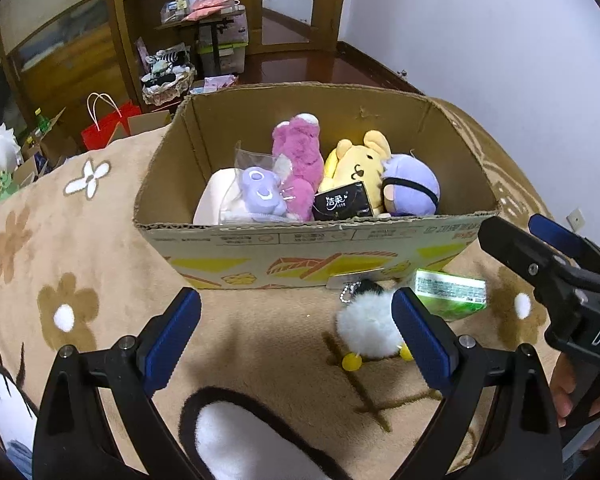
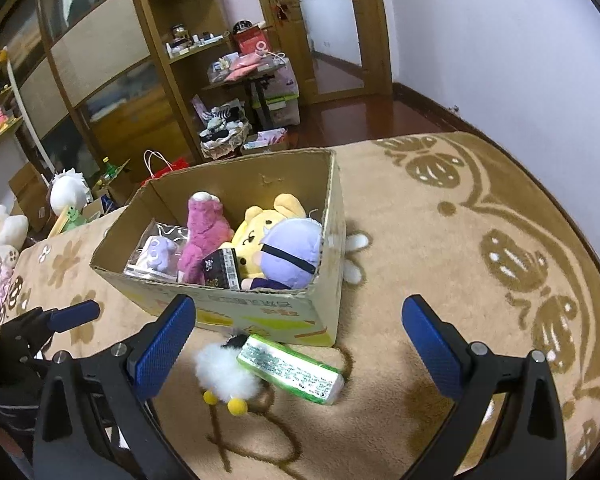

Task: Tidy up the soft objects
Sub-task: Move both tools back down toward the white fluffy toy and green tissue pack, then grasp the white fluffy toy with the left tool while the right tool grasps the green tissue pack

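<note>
A cardboard box (image 1: 380, 236) (image 2: 324, 308) stands on a tan blanket. It holds a pink plush (image 1: 298, 152) (image 2: 204, 232), a yellow plush (image 1: 360, 164) (image 2: 256, 232), a purple round plush (image 1: 414, 190) (image 2: 292, 252), a bagged purple toy (image 1: 260, 194) (image 2: 156, 256) and a black tissue pack (image 1: 342, 202) (image 2: 222, 268). In front of the box lie a white fluffy keychain toy (image 1: 366, 328) (image 2: 224, 372) and a green tissue pack (image 1: 452, 292) (image 2: 292, 368). My left gripper (image 1: 296, 320) is open and empty, left of the white toy. My right gripper (image 2: 298, 328) (image 1: 540, 248) is open and empty, above both.
The blanket (image 1: 60, 264) (image 2: 460, 240) has flower and butterfly patterns. Beyond its edge are a red bag (image 1: 108, 124), a basket of small items (image 1: 168, 80) (image 2: 224, 132), wooden shelves (image 2: 180, 40), plush toys (image 2: 8, 232) at left, and a white wall (image 1: 500, 40) at right.
</note>
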### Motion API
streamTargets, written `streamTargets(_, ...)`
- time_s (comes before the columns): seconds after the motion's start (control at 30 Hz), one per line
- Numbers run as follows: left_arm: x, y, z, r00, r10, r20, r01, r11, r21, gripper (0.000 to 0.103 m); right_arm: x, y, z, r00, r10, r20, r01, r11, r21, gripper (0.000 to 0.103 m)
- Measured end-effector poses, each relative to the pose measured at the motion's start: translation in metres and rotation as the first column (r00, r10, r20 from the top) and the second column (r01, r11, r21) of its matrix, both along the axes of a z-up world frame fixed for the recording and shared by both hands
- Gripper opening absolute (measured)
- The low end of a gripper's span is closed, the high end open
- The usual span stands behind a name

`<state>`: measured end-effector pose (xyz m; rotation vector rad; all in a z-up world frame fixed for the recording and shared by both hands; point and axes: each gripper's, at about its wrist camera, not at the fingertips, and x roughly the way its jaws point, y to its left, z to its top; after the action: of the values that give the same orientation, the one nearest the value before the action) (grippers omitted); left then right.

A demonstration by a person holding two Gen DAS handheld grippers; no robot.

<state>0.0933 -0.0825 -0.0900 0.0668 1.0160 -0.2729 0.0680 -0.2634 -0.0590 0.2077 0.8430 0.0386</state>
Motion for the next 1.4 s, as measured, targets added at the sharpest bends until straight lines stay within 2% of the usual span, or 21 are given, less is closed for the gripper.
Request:
streamTargets(0.33,0.004,-0.016,-0.016,0.998,-0.055,-0.021,0.056,0.997,0.051,0.095,0.009,-0.001,-0.017,0.997,-0.014,-0.070,0.015,1.000,0.016,0.103)
streamTargets(0.63,0.004,-0.033,-0.029,0.993,-0.112,-0.031,0.114,0.990,0.087,0.096,0.017,-0.003,-0.038,0.985,-0.017,-0.174,0.027,0.998,0.055,0.103)
streamTargets(1.0,0.003,-0.050,-0.044,0.983,-0.173,-0.057,0.177,0.979,0.097,0.096,0.024,-0.002,-0.059,0.968,-0.005,-0.251,0.031,0.995,0.099,0.103)
streamTargets(1.2,0.003,-0.059,-0.055,0.979,-0.185,-0.079,0.193,0.975,0.111,0.096,0.029,0.003,-0.070,0.958,0.006,-0.286,0.020,0.996,0.088,0.103)
streamTargets(1.4,0.002,-0.059,-0.057,0.978,-0.186,-0.093,0.195,0.976,0.094,0.096,0.027,0.006,-0.075,0.950,0.007,-0.312,0.019,0.997,0.081,0.103)
